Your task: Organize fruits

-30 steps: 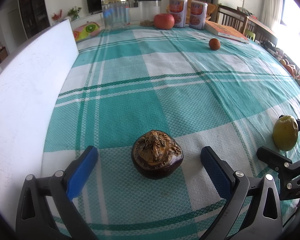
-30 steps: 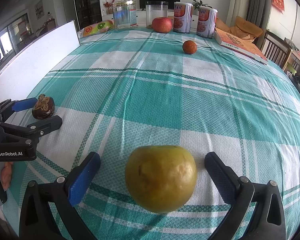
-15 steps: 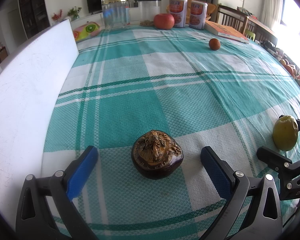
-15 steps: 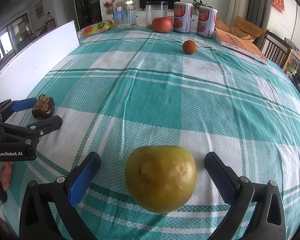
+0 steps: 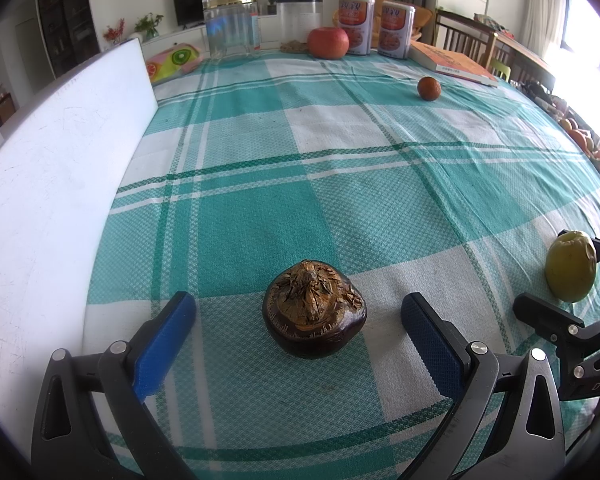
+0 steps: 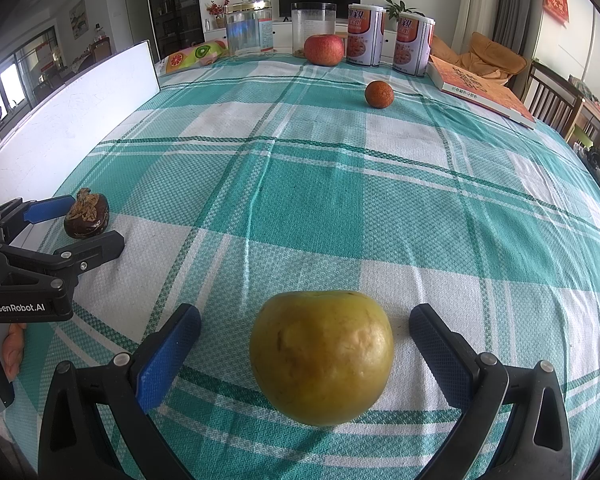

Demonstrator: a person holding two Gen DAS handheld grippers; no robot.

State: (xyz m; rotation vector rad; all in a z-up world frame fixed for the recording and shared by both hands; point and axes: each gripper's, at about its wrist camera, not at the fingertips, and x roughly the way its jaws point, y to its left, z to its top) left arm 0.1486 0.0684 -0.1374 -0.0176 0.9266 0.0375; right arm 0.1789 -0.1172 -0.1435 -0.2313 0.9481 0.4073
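Here, the left gripper (image 5: 298,320) sits low over the checked tablecloth (image 5: 340,184) with its blue fingers (image 5: 162,340) spread wide, and a dark brown fruit with a dry, papery crown (image 5: 314,320) rests on the cloth between them, touching neither finger and a little nearer the right one. The right gripper (image 6: 304,340) is spread just as wide, and a yellow-green fruit (image 6: 321,356) stands on the cloth between its fingers (image 6: 440,352), with a gap on both sides. From the right wrist view the left gripper (image 6: 76,220) shows at the far left, the brown fruit (image 6: 86,214) between its tips, and part of a hand (image 6: 10,350) grips its handle below. From the left wrist view the yellow-green fruit (image 5: 571,266) shows at the far right, between the dark tips of the right gripper. Well beyond the fingertips, a small orange fruit (image 6: 379,94) lies alone on the cloth, and farther still a red apple (image 6: 324,50) stands at the table's far edge beside two cans (image 6: 365,34), two clear jars (image 6: 249,28) and a book (image 6: 480,90). A white board (image 5: 60,168) runs along the left side of the left gripper.
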